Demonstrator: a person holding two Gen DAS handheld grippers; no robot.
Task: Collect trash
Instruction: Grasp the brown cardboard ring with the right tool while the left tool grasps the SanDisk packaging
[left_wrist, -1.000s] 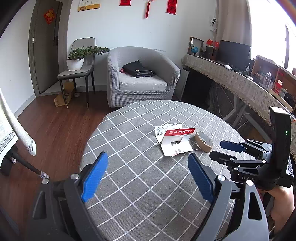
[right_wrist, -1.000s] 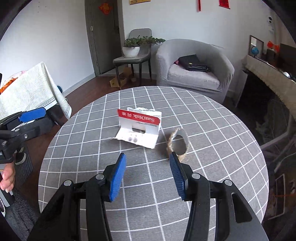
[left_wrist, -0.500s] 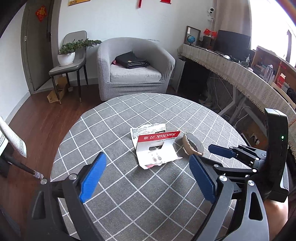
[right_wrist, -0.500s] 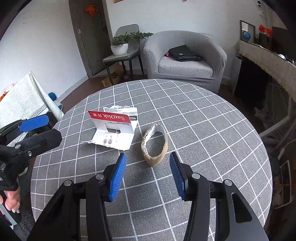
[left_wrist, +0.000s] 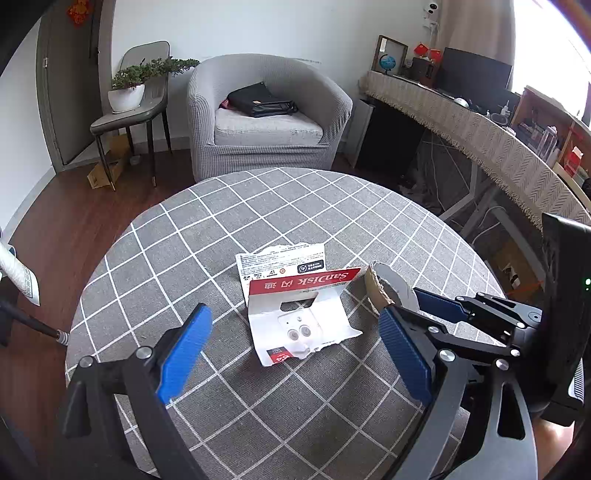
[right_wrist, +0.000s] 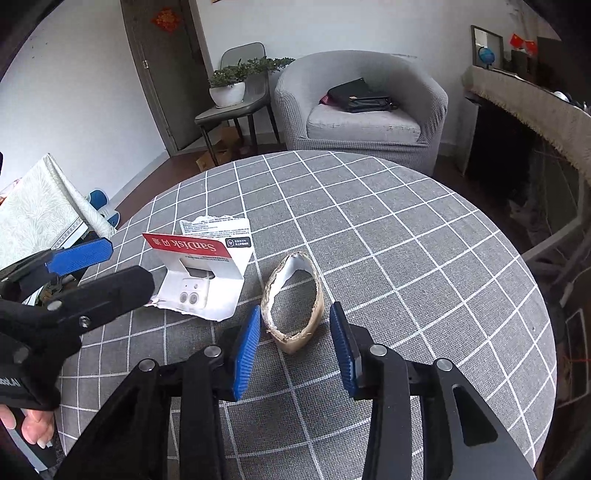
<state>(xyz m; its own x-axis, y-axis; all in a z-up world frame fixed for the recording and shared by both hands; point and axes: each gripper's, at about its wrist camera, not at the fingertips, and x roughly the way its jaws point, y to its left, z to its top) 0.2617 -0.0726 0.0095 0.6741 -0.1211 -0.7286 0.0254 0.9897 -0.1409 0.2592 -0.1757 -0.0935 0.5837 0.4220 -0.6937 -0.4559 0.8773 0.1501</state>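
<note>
The squashed cardboard ring (right_wrist: 293, 299) stands on its edge on the counter (right_wrist: 424, 258), near the middle, just right of the torn SanDisk package (right_wrist: 207, 273). The right tongs (right_wrist: 295, 350) are released, with the near end of the ring between the two blue pads. The left pad looks to be almost touching it and the right pad is clearly apart. The ring is thin and already bent (it seems soft), so I think an uneven closing could fold it flat or push it sideways out of the grasp. It could also slide on the cloth into the package. The right tongs point forward and down, low over the counter. The left tongs (left_wrist: 295, 354) are also released and wide, hovering over the near edge with the package lying beyond them.
</note>
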